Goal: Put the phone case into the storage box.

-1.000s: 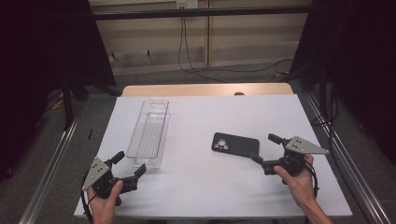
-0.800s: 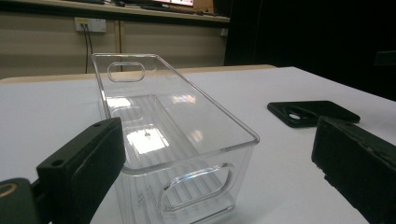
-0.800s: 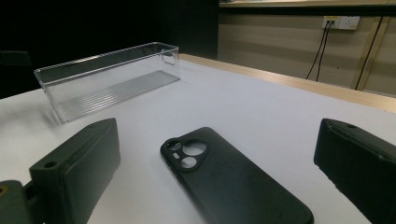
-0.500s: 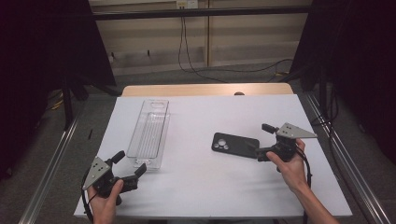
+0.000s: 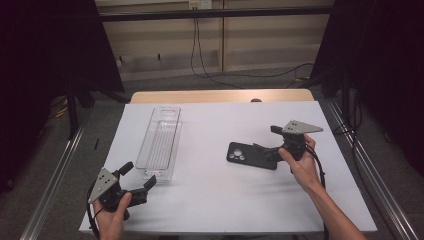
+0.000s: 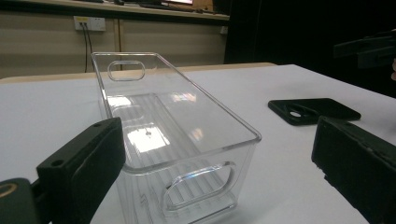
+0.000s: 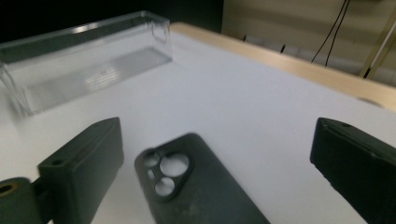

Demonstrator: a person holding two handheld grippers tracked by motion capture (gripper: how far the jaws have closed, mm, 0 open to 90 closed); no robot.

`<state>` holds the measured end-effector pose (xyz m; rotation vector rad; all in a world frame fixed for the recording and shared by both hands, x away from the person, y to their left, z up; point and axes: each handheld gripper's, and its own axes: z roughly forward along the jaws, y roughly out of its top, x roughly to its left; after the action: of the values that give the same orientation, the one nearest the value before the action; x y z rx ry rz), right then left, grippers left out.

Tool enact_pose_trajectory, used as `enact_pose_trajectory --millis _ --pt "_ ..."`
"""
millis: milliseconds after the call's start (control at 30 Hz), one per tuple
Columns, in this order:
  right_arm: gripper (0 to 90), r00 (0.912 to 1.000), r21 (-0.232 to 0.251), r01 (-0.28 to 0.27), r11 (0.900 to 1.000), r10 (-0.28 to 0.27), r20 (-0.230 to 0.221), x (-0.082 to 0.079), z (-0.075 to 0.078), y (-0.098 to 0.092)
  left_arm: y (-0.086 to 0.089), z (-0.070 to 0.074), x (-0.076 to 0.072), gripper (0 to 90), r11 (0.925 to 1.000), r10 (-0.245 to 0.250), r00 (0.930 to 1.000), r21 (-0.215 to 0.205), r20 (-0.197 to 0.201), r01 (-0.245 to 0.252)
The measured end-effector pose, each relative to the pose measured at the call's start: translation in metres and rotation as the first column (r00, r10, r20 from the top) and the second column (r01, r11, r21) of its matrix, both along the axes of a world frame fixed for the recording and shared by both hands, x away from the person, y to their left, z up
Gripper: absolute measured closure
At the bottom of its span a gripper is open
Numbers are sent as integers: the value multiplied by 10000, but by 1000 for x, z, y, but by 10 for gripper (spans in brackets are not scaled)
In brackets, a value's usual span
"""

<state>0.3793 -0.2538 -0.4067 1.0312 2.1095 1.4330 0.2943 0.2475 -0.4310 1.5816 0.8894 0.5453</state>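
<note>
I'm lining my right gripper [image 5: 264, 141], fingers apart, over the phone case [image 5: 250, 155]; next, close on it

1. A white table [image 5: 225, 200] with a light wooden edge [image 5: 220, 96] at the far side.
2. A clear plastic box [image 5: 160, 142] lies long on the table.
3. Black cables [image 5: 200, 55] hang down the wall behind.
4. A white wall socket [image 6: 89, 22].
</note>
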Motion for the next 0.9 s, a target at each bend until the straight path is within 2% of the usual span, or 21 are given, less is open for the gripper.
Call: enact_pose_trajectory --millis 67,167,267,367,400,433,533,633,700,800,900 --pt "15 9993 -181 -28 9998 21 -367 6 -2 2 0 0 0 28 10000 -18 10000 22 10 18" --pt "20 9990 -331 101 9994 -115 -421 11 -2 3 1 0 0 28 10000 -50 10000 43 27 50" --pt "17 9958 -650 -20 9979 -40 -915 20 -2 5 1 1 0 28 10000 -51 10000 23 34 51" --pt "19 9947 -765 31 9971 -109 -1019 24 0 5 1 0 0 28 10000 -67 10000 53 10 67" --pt "20 9922 -1124 -127 9936 -15 -1250 28 2 6 1 0 0 28 10000 -65 10000 49 13 65" --pt "20 9922 -1124 -127 9936 -15 -1250 28 2 6 2 0 0 28 10000 -42 10000 2 27 42" --pt "33 9879 -1538 -287 9877 45 -1553 35 3 8 2 0 0 28 10000 -9 10000 27 16 9" --pt "61 9787 -1854 -668 9804 282 -2035 40 3 9 1 0 0 28 10000 -62 10000 73 5 62" --pt "66 9757 -2113 -722 9748 251 -2178 43 4 9 1 0 0 28 10000 -38 10000 56 -15 38" --pt "65 9613 -2275 -1112 9674 466 -2715 46 5 11 1 0 1 28 10000 -35 10000 15 -46 35" --pt "39 9494 -2390 -1437 9603 656 -3073 48 6 13 2 0 1 28 10000 -49 10000 74 -11 49"
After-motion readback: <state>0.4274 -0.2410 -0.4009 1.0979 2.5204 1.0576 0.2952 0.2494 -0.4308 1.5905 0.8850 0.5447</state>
